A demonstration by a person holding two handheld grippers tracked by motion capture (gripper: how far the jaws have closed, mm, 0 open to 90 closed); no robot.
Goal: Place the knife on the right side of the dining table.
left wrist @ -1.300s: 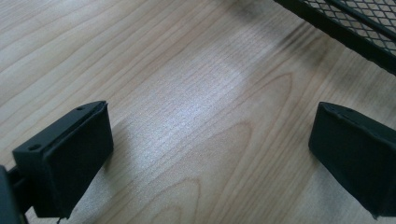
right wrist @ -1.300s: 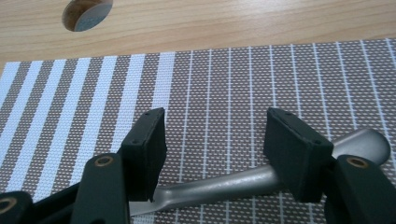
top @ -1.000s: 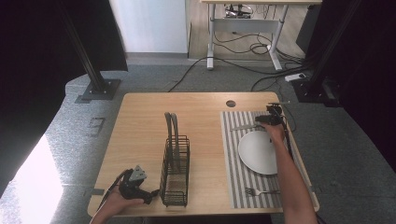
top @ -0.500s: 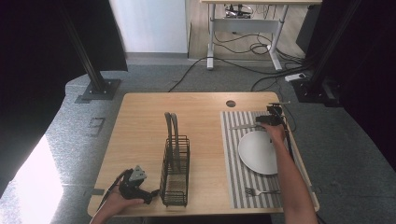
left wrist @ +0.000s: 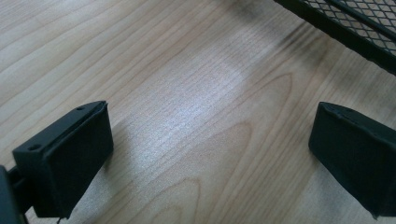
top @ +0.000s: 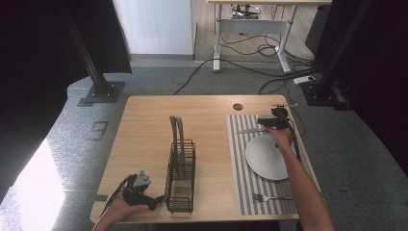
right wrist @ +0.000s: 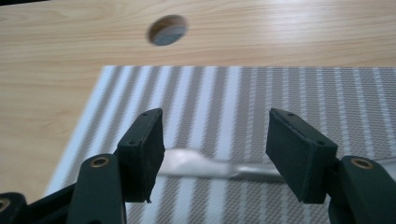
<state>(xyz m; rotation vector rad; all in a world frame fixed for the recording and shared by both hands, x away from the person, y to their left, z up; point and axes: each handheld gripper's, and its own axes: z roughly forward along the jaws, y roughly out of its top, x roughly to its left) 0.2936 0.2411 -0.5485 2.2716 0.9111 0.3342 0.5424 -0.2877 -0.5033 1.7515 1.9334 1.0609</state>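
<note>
Rack (top: 180, 173) left of mat (top: 262, 163) — plate (top: 267, 157), fork (top: 272, 197) on it.

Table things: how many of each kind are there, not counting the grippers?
Plate: 1
Fork: 1
Knife: 1
Mat: 1
Rack: 1
Total: 5

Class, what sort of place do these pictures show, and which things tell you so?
Probably a lab or recording room staged as a dining spot: a wooden table set with a plate, black frame posts and loose floor cables.
</note>
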